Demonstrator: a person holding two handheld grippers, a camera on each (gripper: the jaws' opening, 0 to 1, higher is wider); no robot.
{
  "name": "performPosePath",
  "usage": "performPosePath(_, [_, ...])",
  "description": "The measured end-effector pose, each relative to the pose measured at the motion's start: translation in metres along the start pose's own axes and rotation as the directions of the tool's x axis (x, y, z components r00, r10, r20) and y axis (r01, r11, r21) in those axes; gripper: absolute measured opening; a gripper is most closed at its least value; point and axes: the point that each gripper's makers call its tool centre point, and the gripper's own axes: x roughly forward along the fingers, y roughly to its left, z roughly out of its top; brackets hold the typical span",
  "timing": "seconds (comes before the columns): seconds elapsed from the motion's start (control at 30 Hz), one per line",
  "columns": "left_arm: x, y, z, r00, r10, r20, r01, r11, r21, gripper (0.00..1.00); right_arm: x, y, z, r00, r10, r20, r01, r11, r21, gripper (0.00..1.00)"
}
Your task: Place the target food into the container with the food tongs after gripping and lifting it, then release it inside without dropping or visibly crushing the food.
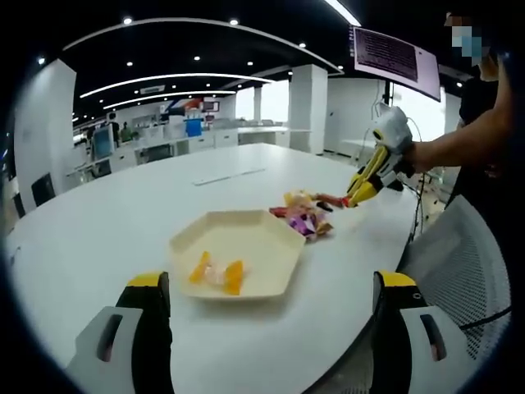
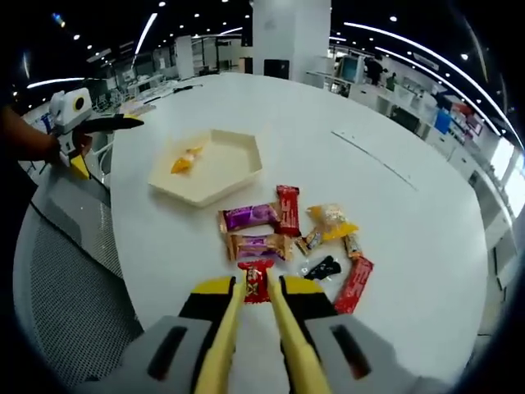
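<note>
My right gripper is shut on yellow food tongs. The tong tips sit on either side of a red wrapped candy at the near edge of a snack pile, and I cannot tell whether it is off the table. A cream hexagonal tray lies farther back left with an orange-wrapped candy in it. In the left gripper view my left gripper stands wide open just in front of the tray and its candy. The right gripper reaches to the pile from the right.
Other snacks lie on the white oval table: a purple packet, a red bar, a yellow pack and another red bar. A mesh chair stands at the table edge. The left gripper hovers past the tray.
</note>
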Motion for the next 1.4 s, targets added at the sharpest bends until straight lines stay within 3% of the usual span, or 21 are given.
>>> performPosePath(0.97, [-0.001,0.003,0.005,1.000,0.018,0.022,-0.018,1.000,0.005,1.00,-0.015,-0.013,0.028,1.000,-0.010,0.019,0.011,1.000,-0.021,0.20])
performPosePath(1.4, [-0.002,0.006,0.007,0.999,0.033,0.035,-0.033,0.999,-0.002,1.00,-0.007,-0.004,0.053,1.000,0.026,0.018,-0.025,0.997,-0.069,0.20])
